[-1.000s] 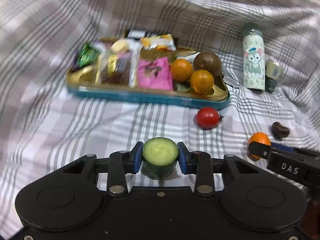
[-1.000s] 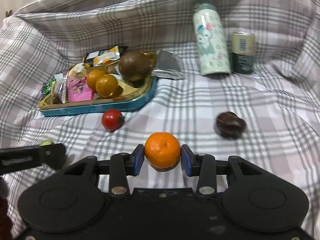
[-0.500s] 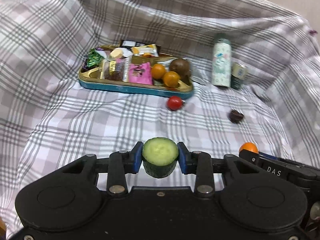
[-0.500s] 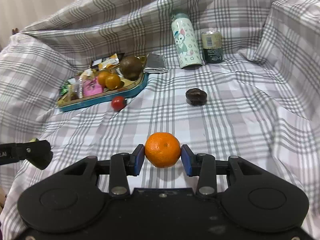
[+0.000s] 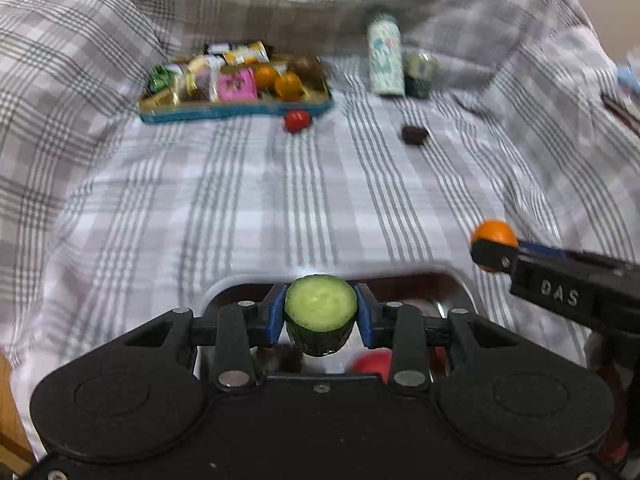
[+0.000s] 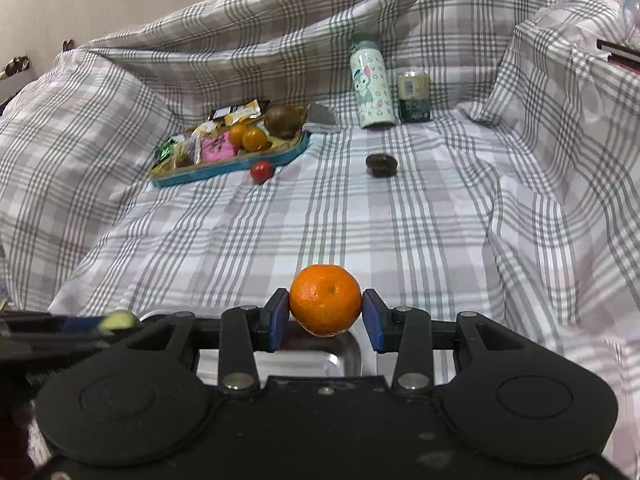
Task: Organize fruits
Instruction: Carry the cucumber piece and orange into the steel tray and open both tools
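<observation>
Left wrist view: left gripper [image 5: 320,312] clamps cucumber [image 5: 320,307]; right gripper [image 6: 326,312] clamps orange [image 6: 325,305]. Tomato [image 6: 261,171] touches tray [image 6: 240,164]; bottle [image 6: 373,83] beyond.

A plaid-sheeted bed [image 6: 360,224] carries a snack tray [image 6: 236,166]; a tomato [image 6: 261,171]; a dark fruit [image 6: 381,165]; a bottle [image 6: 372,84]; a can [image 6: 414,97].

oranges [image 6: 325,305] 3 | tomatoes [image 6: 261,171] 1 | cucumber pieces [image 5: 320,313] 1 (cut) | cans [image 6: 414,96] 1

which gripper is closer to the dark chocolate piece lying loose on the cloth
Right, though only slightly. The chocolate piece lies ahead of the right gripper, a little to its right. The left gripper sits farther to the left, holding the cucumber.
</observation>
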